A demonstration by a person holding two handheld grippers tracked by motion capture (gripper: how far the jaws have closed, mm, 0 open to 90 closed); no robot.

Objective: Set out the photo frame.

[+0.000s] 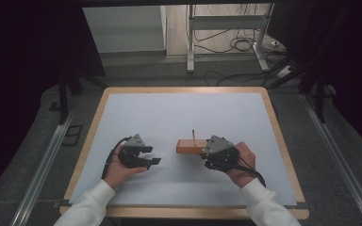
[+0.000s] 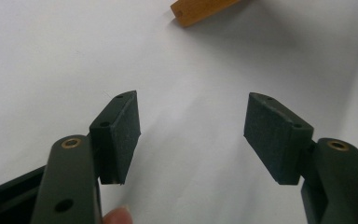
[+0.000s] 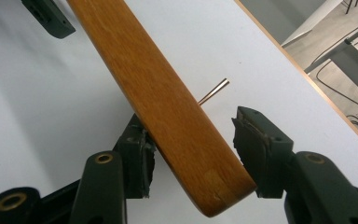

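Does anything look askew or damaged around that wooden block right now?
The wooden block sits crooked between the right tongs: one pad touches its side, the other stands a little off. A chipped-looking patch marks its near end, and a thin metal pin sticks up from it. The left tongs are open, nothing between them.

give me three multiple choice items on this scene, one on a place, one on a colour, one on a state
1. Where is the wooden block?
A. between the jaws of the right gripper
B. between the jaws of the left gripper
C. on the floor

2. What colour is the table mat?
A. red
B. white
C. green

3. How do the left gripper's jaws stand?
A. clamped on the block
B. shut with nothing between them
C. apart with nothing between them

Answers:
1 A, the right gripper view shows the block running between its own two jaws.
2 B, the high view shows a white sheet inside the wooden rim.
3 C, the left gripper view shows bare mat between the pads.
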